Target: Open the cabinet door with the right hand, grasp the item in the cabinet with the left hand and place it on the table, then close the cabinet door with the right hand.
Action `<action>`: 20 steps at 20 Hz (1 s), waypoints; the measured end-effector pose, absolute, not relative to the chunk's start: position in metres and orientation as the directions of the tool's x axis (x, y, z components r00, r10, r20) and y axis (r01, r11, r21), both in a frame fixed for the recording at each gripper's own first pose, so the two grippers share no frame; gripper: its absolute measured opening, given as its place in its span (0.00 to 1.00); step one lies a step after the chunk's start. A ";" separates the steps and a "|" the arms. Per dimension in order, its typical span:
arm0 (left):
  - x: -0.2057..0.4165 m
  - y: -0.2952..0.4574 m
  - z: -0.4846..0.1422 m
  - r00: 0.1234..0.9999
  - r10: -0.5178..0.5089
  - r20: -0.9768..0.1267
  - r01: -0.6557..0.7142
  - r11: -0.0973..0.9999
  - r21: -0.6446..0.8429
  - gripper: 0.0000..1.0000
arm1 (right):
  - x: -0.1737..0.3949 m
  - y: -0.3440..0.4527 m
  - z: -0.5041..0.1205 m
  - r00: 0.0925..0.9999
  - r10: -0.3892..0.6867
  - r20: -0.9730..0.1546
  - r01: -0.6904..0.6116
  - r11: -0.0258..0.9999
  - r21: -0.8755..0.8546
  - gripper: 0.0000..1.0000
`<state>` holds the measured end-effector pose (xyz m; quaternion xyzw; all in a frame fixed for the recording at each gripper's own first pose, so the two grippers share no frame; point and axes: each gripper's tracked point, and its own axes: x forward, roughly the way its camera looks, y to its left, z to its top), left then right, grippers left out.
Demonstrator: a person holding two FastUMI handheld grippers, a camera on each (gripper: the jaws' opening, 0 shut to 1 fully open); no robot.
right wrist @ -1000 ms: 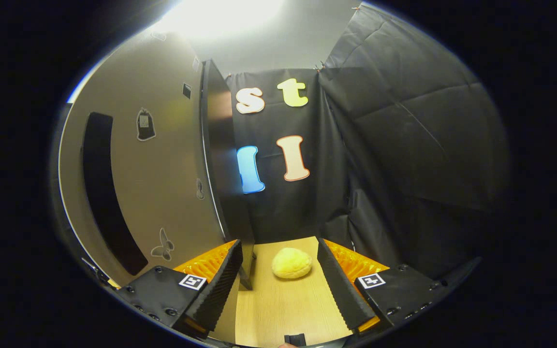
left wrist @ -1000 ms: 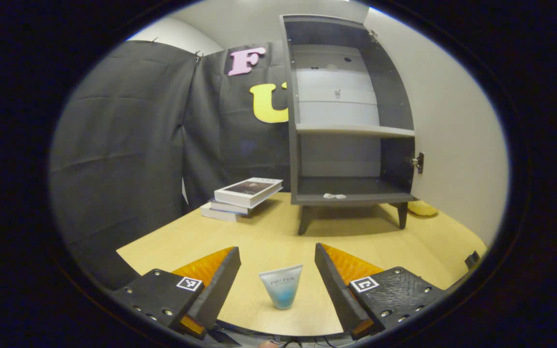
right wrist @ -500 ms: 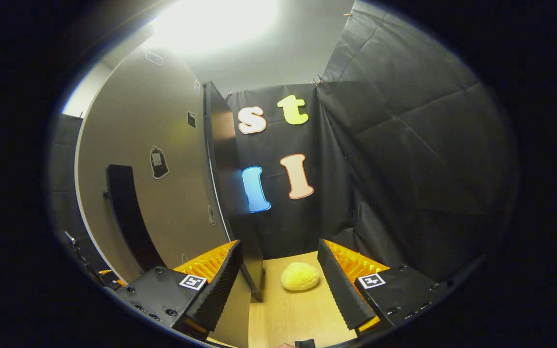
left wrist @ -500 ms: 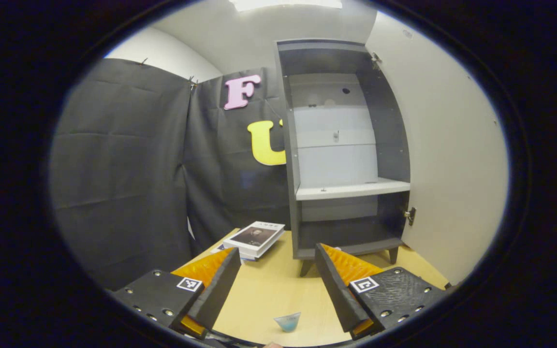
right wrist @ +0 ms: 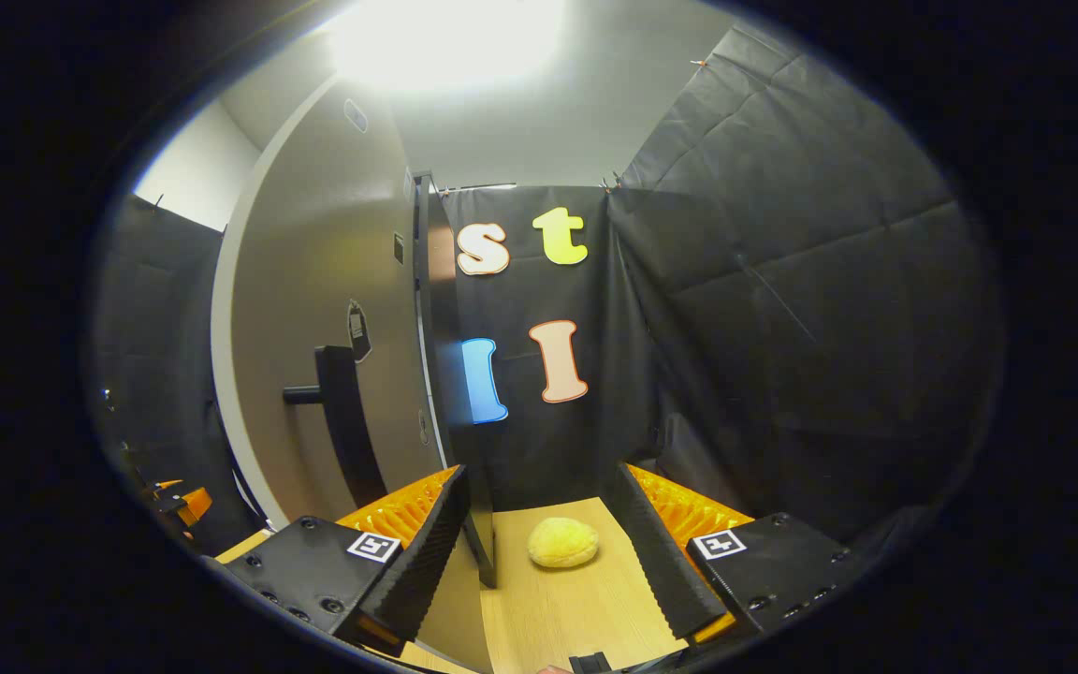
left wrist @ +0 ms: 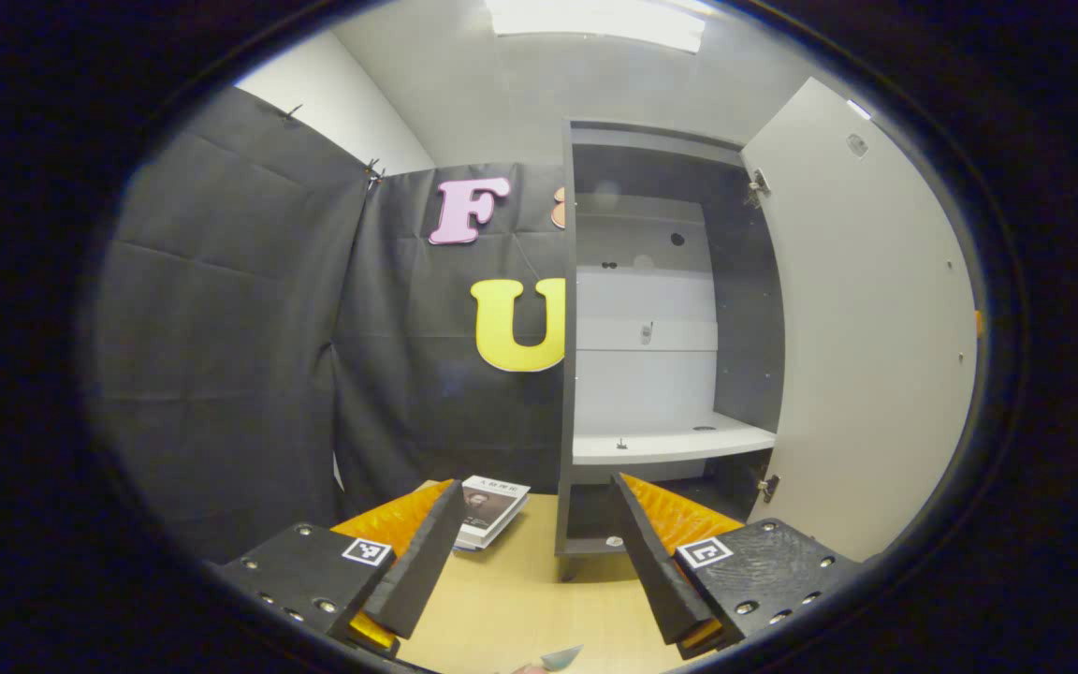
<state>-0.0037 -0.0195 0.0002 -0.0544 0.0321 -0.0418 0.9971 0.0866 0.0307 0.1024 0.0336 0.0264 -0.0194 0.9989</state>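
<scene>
Left gripper view, from nine o'clock round to three o'clock. A stack of books (left wrist: 492, 510) is lying on the bench (left wrist: 511, 599) at about six o'clock, just beside the cabinet (left wrist: 661, 337), which is standing on short legs with its shelves bare. The left tool (left wrist: 535, 562) is hovering released, jaws spread and gripping nothing. At the very bottom edge, near six o'clock, a corner of a pale blue tube (left wrist: 561, 657) is showing on the bench; judged from this, the item is already lying outside the cabinet. Its print is too small to read here, and the book cover's writing is likewise illegible. At three o'clock the cabinet door (left wrist: 866, 346) is standing swung wide on its hinges, leaving the interior reachable.

Right gripper view, same order. At nine o'clock the outer face of the door (right wrist: 333, 328) is carrying a dark bar handle (right wrist: 342, 421) and several small stickers, unreadable. The right tool (right wrist: 544, 552) is hanging released beside the door's free edge, jaws apart, touching nothing; this position probably suits pushing the door shut, the step remaining. Between the jaws, farther off at six o'clock, a yellow sponge-like lump (right wrist: 562, 543) is resting on the bench, well clear of the task.
</scene>
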 end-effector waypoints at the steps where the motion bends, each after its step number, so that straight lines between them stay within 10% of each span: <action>1: -0.002 -0.014 0.001 0.994 -0.092 -0.055 0.085 0.990 -0.110 0.92 | 0.084 0.033 0.103 0.997 -0.050 -0.057 0.054 0.996 0.064 0.98; 20: 0.006 0.080 -0.023 0.993 -0.110 -0.037 0.103 0.982 -0.157 0.95 | 0.053 0.088 0.103 0.968 -0.248 -0.046 0.247 0.969 -0.022 0.97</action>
